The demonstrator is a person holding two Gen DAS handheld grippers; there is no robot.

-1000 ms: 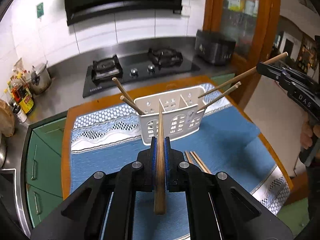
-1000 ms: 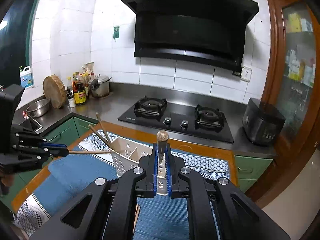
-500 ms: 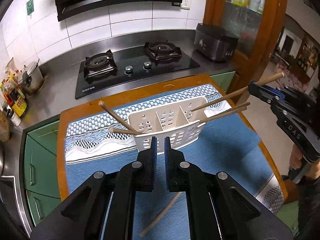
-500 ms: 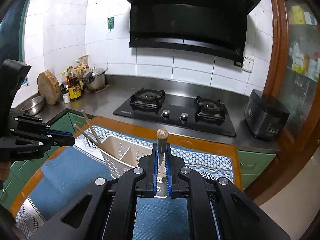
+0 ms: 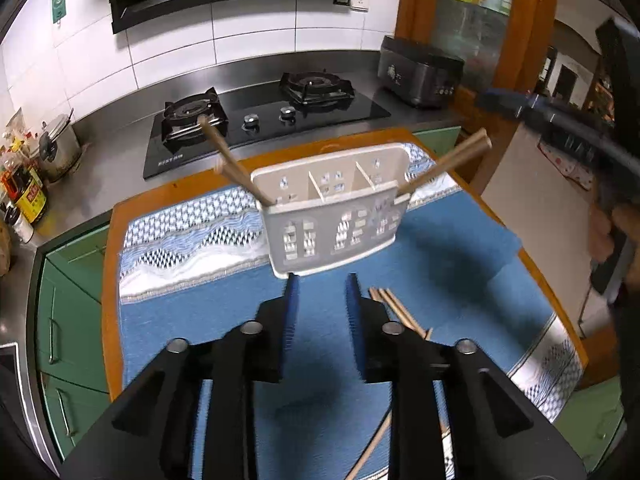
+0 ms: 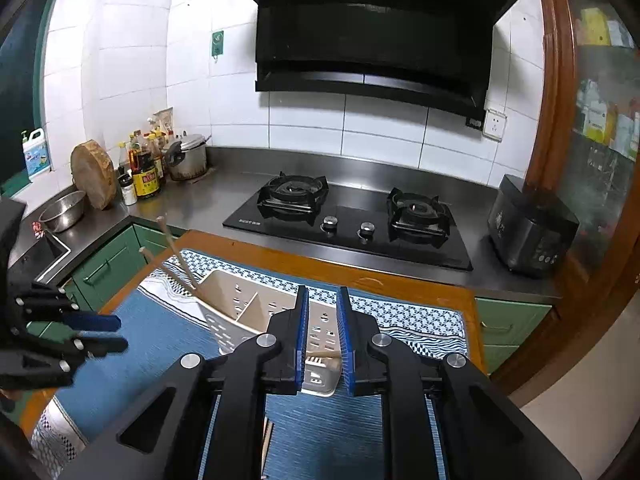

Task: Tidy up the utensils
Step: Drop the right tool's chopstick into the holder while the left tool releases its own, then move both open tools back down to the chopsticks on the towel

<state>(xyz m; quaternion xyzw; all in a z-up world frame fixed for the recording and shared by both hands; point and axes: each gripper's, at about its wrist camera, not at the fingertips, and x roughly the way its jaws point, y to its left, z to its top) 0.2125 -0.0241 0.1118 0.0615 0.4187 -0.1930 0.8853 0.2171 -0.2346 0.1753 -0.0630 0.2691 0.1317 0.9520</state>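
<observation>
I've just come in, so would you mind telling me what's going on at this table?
A person with a gripper in each hand is sorting chopsticks into a white utensil caddy on a blue cloth. The jaws of the left gripper and right gripper have just been opening, and neither holds anything. Two chopsticks lean out of the caddy's left end and two out of its right end. More loose chopsticks lie on the cloth.
</observation>
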